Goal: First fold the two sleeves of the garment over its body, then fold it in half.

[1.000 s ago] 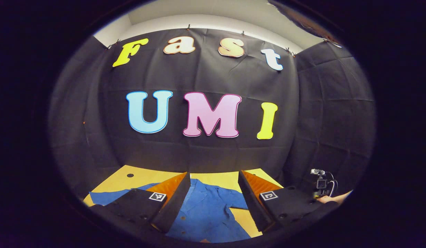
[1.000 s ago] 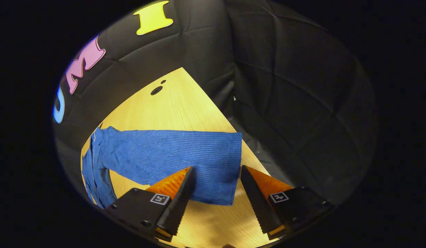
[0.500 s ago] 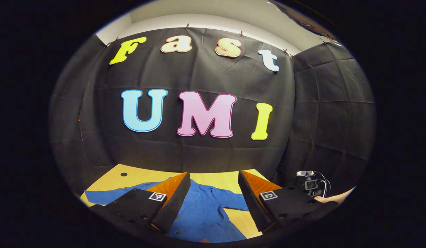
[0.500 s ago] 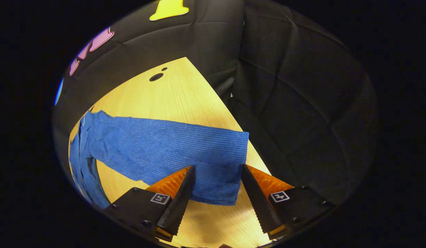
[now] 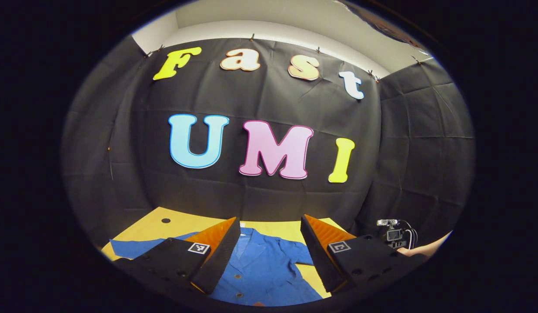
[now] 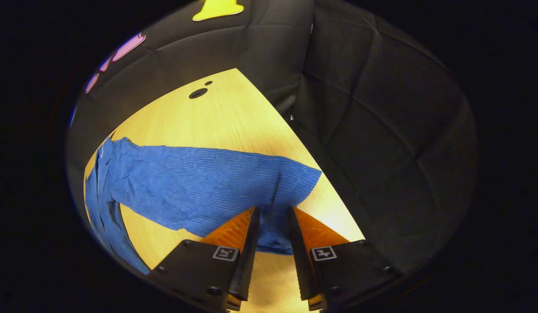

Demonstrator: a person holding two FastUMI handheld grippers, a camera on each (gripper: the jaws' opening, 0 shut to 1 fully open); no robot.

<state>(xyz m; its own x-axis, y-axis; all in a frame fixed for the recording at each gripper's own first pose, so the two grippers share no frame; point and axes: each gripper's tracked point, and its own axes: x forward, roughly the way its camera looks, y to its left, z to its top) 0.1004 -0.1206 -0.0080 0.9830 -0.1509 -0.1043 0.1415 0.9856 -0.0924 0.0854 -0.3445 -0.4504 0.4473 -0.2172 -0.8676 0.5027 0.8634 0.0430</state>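
Note:
The blue shirt (image 5: 264,265) lies face up on the yellow table (image 5: 151,224), collar toward the wall, buttons showing. My left gripper (image 5: 270,217) hovers over its body, open, nothing between its fingers. One sleeve (image 5: 129,247) stretches out to the left. In the right gripper view the other sleeve (image 6: 199,182) lies flat across the table, running from the shirt body (image 6: 99,208) to its cuff. My right gripper (image 6: 273,209) is shut on that cuff, and the cloth puckers between the two fingers. The right gripper's camera mount (image 5: 392,234) and a hand (image 5: 425,248) appear at the table's right edge.
The table's right edge (image 6: 321,174) runs close beside the cuff, with black cloth wall beyond it. Two dark holes (image 6: 198,92) mark the far corner of the table top. Bare wood lies between the sleeve and the far wall.
The right gripper's fingers have come together on the cuff, and the cloth now bunches there. The left gripper has shifted slightly and stays open over the shirt.

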